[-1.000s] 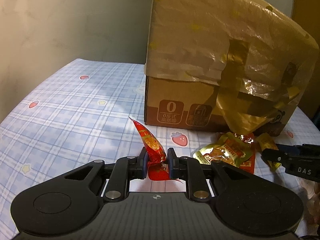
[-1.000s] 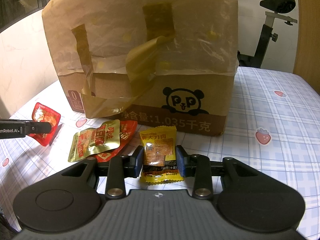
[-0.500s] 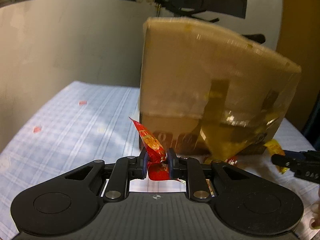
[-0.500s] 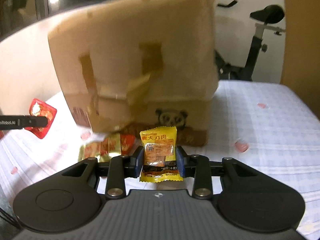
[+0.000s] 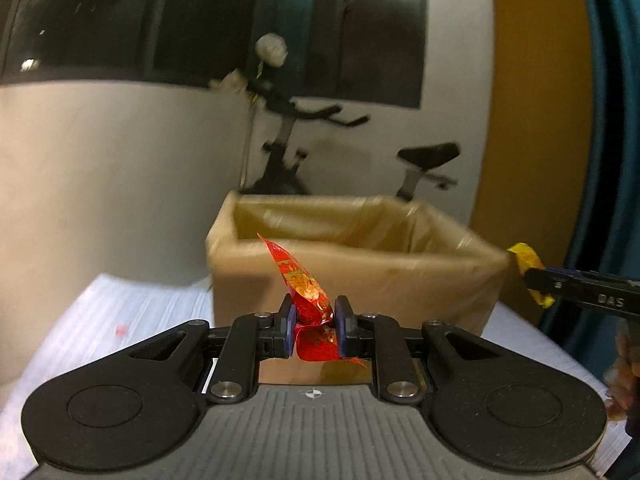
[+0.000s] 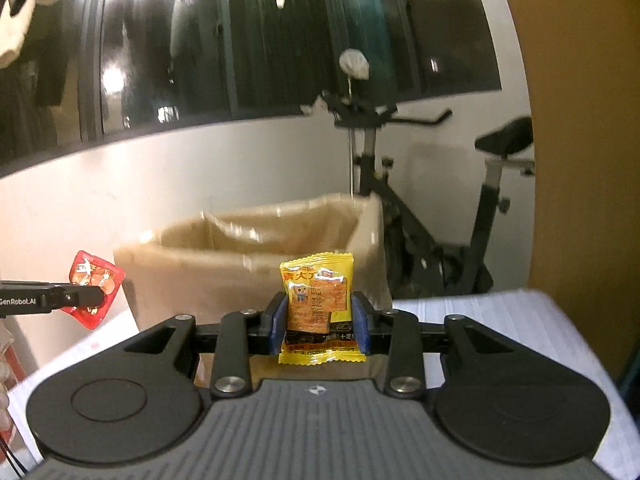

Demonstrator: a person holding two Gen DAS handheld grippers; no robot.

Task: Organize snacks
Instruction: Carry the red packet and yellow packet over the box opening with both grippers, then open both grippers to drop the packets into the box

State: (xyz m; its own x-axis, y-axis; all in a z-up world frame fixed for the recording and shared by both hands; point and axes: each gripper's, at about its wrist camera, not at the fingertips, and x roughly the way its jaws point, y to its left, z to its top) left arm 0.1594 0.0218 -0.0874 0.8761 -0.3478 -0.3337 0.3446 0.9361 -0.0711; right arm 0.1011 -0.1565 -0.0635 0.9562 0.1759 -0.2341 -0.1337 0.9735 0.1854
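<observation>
Transport of two snack packets toward the lined cardboard box appears to be the step in hand. Left gripper has its jaws clamped on a red packet, which stands twisted and upright between the pads. Right gripper has its jaws clamped on a yellow packet, held flat and facing the camera. Both packets are in the air, on the near side of the box and about level with its rim; neither is over the opening yet.

Judgement: next move calls for carrying each packet forward past the near rim, then parting the jaws above the cavity.

Box mouth is open and unobstructed. Loose plastic lining at the rim could snag a packet corner. Grippers sit well apart, with room between. An exercise bike stands behind the box, clear of the path.
</observation>
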